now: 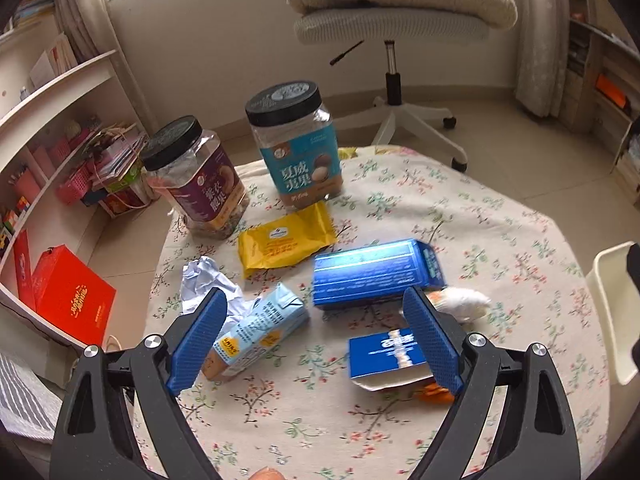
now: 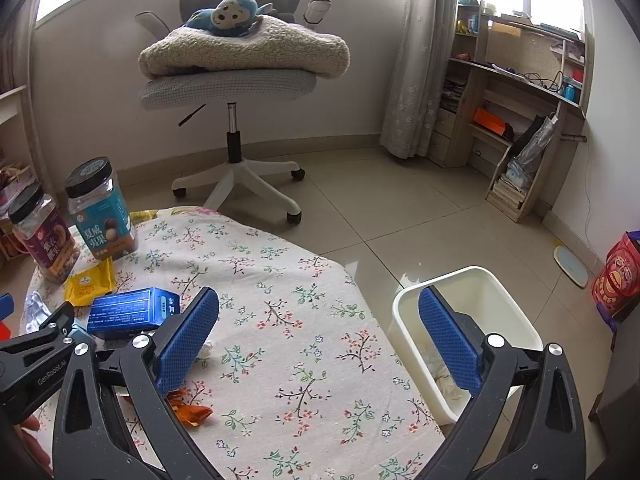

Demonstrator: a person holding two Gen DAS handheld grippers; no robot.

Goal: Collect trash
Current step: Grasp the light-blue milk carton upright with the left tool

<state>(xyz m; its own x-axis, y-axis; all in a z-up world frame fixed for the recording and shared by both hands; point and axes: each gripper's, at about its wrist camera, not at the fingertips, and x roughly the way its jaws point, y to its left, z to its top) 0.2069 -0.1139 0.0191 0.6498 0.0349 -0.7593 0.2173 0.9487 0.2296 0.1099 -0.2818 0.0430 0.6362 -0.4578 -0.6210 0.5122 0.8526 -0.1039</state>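
Trash lies on the floral tablecloth (image 1: 500, 240): a yellow wrapper (image 1: 284, 240), a long blue box (image 1: 376, 274), a light-blue drink carton (image 1: 256, 330) on its side, crumpled foil (image 1: 204, 284), a white crumpled tissue (image 1: 464, 302), a torn blue box (image 1: 386, 356) and an orange wrapper (image 2: 190, 410). My left gripper (image 1: 316, 336) hangs open above them, the carton by its left finger, the torn box by its right. My right gripper (image 2: 320, 340) is open over the table's right edge, beside the cream bin (image 2: 476, 292), which holds crumpled paper.
Two black-lidded nut jars (image 1: 296, 140) (image 1: 196, 176) stand at the table's far left. An office chair (image 2: 236, 80) with a blanket and plush toy stands behind. Shelves (image 1: 52, 152) line the left, a desk unit (image 2: 516, 120) the right, and a red container (image 2: 618, 276) sits on the floor.
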